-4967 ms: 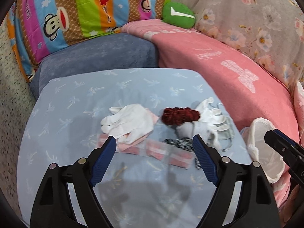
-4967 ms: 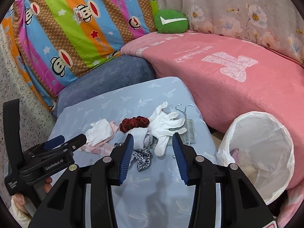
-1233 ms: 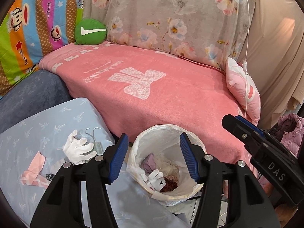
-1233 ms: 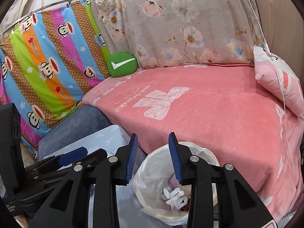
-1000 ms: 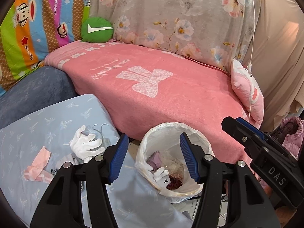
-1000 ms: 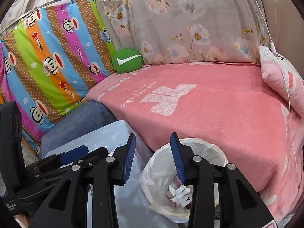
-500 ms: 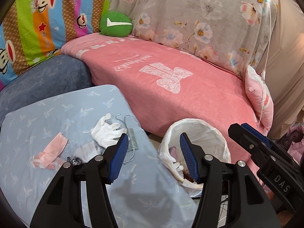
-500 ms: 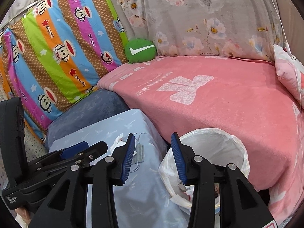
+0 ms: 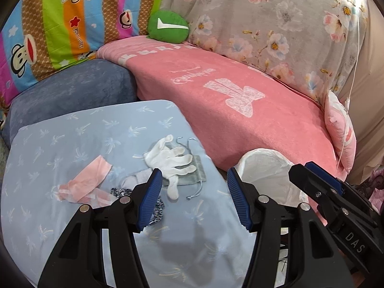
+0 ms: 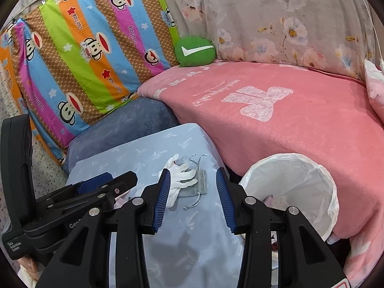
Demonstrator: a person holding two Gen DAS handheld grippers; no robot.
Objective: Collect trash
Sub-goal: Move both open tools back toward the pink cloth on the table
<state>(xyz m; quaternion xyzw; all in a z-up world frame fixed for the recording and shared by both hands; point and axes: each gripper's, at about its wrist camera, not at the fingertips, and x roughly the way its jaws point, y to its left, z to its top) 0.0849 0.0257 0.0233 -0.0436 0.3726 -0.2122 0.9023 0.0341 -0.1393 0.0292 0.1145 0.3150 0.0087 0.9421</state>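
Note:
A white glove (image 9: 171, 159) (image 10: 182, 178) lies on a grey drawstring pouch (image 9: 198, 175) (image 10: 200, 184) on the light-blue cloth-covered table (image 9: 72, 134) (image 10: 148, 153). Left of them lie a pink strip (image 9: 88, 180), a grey-white cloth (image 9: 134, 180) and a black-and-white patterned piece (image 9: 157, 210). The white-lined trash bin (image 9: 266, 165) (image 10: 292, 184) stands off the table's right edge, against the pink sofa. My left gripper (image 9: 193, 195) hovers open and empty above the near table, the glove just beyond its left finger. My right gripper (image 10: 193, 196) is open and empty too, with the pouch seen between its fingers.
A pink blanket (image 9: 240, 96) covers the sofa behind the table and bin. A blue cushion (image 9: 72, 88), a striped monkey-print cover (image 10: 84, 48), a green round pillow (image 10: 195, 51) and a floral sheet (image 9: 276, 24) stand at the back. A pink pillow (image 9: 340, 129) rests at the right.
Both grippers have swung left from over the bin back toward the table. The red scrunchie and one white glove have gone from the table into the bin. Both stay open and empty.

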